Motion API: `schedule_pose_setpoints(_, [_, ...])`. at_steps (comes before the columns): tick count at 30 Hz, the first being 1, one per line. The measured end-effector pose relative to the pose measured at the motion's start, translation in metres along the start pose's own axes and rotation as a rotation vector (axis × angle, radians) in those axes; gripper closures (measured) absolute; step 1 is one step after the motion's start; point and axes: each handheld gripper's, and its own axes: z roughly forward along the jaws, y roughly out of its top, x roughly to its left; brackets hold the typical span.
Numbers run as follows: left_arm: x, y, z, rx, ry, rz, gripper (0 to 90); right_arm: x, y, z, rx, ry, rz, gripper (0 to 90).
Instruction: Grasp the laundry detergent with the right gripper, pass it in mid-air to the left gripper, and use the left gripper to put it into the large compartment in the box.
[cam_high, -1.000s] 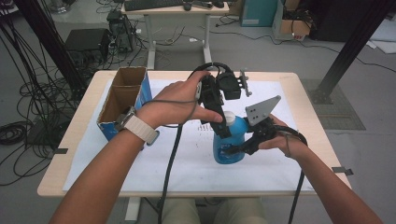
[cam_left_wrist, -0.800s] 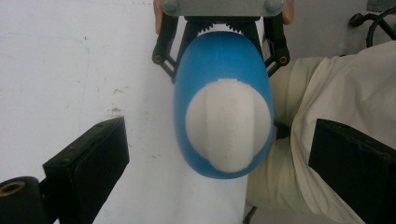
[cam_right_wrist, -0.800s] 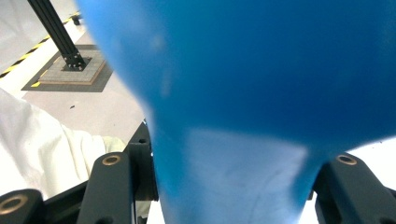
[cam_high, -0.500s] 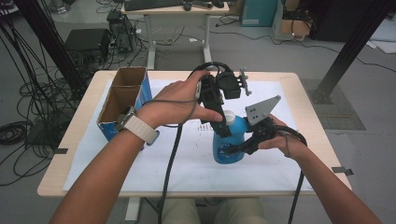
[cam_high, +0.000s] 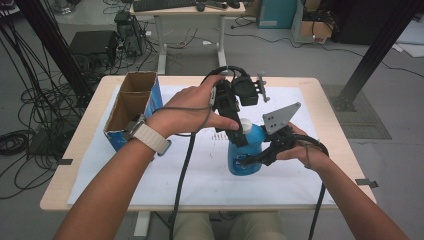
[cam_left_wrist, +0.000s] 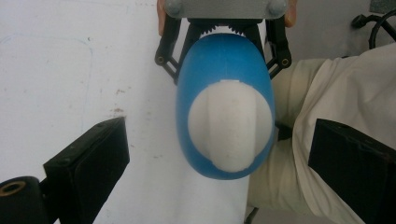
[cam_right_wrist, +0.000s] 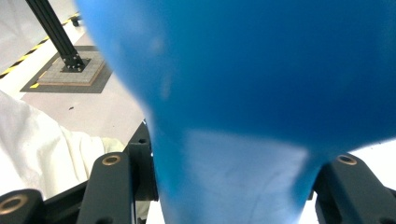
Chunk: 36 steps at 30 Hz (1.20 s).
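Note:
A blue bottle (cam_high: 248, 154) with a white cap (cam_high: 246, 125) stands upright on the white sheet (cam_high: 200, 180), near the middle of the table. My right gripper (cam_high: 251, 161) comes in from the right and is shut on the bottle's lower body (cam_right_wrist: 243, 70). From above, my left gripper (cam_high: 239, 134) points down over the cap. In the left gripper view the cap (cam_left_wrist: 229, 123) sits between my left gripper's (cam_left_wrist: 222, 161) wide-apart jaws, which stand open and do not touch it. Beyond the bottle (cam_left_wrist: 224, 65), the right gripper's jaws press on its sides.
An open cardboard box (cam_high: 131, 102) with a blue side stands at the table's left. The wooden table (cam_high: 327, 107) has bare rim around the sheet. Cables trail from both grippers toward the front edge. A second desk (cam_high: 190, 11) and a black frame post (cam_high: 372, 52) stand behind.

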Motion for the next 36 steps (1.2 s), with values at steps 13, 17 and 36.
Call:
schedule_pose_setpoints(13, [-0.0006, 0.0005, -0.0004, 0.001, -0.001, 0.001, 5.7, -0.0002, 0.0001, -0.001, -0.004, -0.002, 0.004, 43.5])
schedule_pose_setpoints(17, [-0.0004, 0.0004, -0.0006, 0.004, -0.003, 0.001, 5.7, -0.0003, 0.0001, -0.0006, -0.003, 0.0, 0.004, 43.5])
schedule_pose_setpoints(36, [-0.0008, -0.0001, -0.0011, 0.003, 0.001, -0.002, 5.9, -0.0013, 0.0003, -0.0003, -0.005, -0.003, 0.004, 43.4])
